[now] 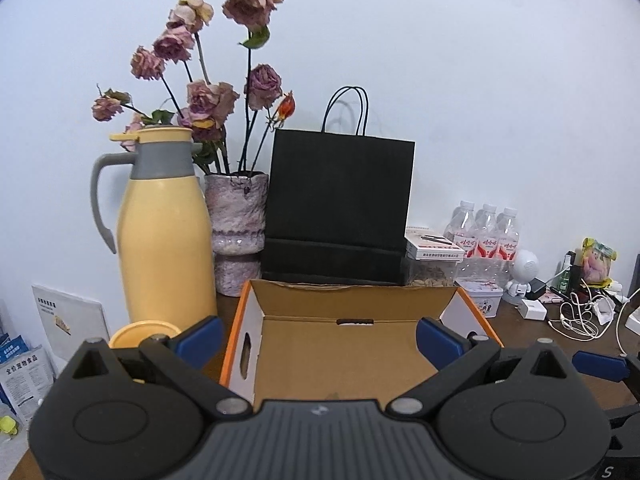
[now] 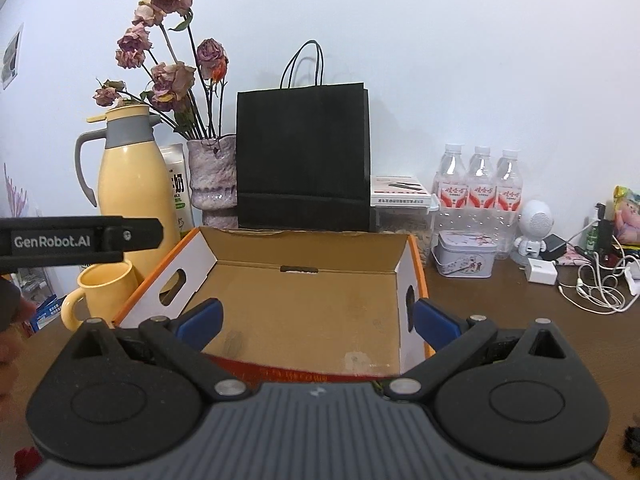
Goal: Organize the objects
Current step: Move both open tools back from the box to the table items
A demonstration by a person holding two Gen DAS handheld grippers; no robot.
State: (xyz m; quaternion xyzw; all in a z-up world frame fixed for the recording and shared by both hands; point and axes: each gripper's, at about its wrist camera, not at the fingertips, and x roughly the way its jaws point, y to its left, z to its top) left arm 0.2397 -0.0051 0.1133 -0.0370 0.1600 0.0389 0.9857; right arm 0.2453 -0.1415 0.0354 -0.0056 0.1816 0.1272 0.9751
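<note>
Cardboard box (image 2: 304, 300): open, rectangular, corrugated brown inside, orange-edged white walls with handle slots; centre of brown table (image 2: 520, 320), near black paper bag (image 2: 302, 156). Left gripper (image 1: 319, 340) and right gripper (image 2: 318, 320): blue-padded jaws wide, holding nothing. Glossy yellow mug (image 2: 102, 292) left of box.

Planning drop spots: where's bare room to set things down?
Free: the open cardboard box's floor, nothing in it; brown tabletop between the box and the white cables. Crowded: back row, yellow thermos, speckled vase, black paper bag, clear water bottles; yellow mug hugs the box's left wall.
</note>
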